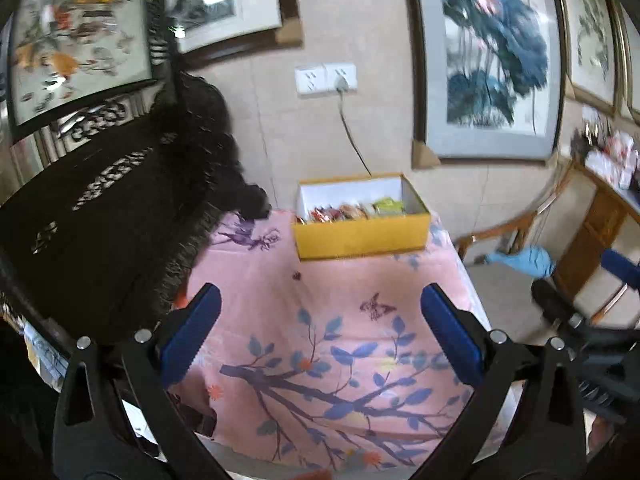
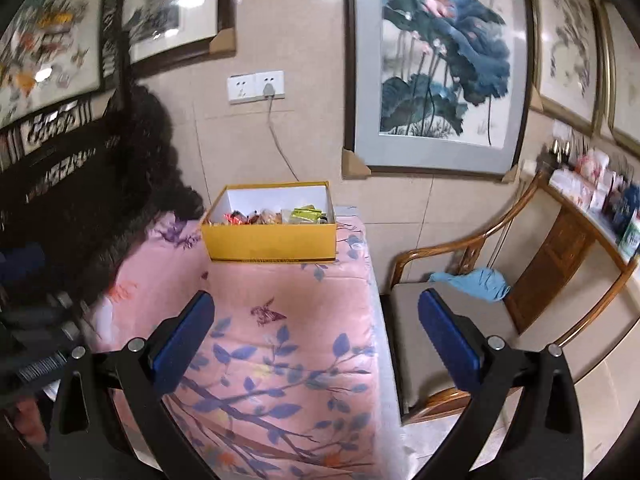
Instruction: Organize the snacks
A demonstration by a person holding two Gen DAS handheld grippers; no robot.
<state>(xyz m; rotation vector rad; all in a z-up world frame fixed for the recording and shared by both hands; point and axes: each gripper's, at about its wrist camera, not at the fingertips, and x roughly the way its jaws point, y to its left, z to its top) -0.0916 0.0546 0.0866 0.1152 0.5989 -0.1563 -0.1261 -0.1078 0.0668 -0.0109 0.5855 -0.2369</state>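
Observation:
A yellow box (image 1: 362, 236) with a white inside stands at the far end of the table, against the wall. Several wrapped snacks (image 1: 348, 212) lie in it, red and orange ones on the left and a green packet on the right. The box also shows in the right wrist view (image 2: 270, 240), with the snacks (image 2: 276, 216) inside. My left gripper (image 1: 320, 300) is open and empty, above the near part of the table, well short of the box. My right gripper (image 2: 316, 308) is open and empty, above the table's right edge.
A pink cloth with blue branches and butterflies covers the table (image 1: 320, 360). A dark fringed cloth (image 1: 192, 184) over carved furniture lies on the left. A wooden chair (image 2: 460, 308) with a blue rag (image 2: 480, 280) stands on the right. A cable (image 1: 352, 136) hangs from a wall socket behind the box.

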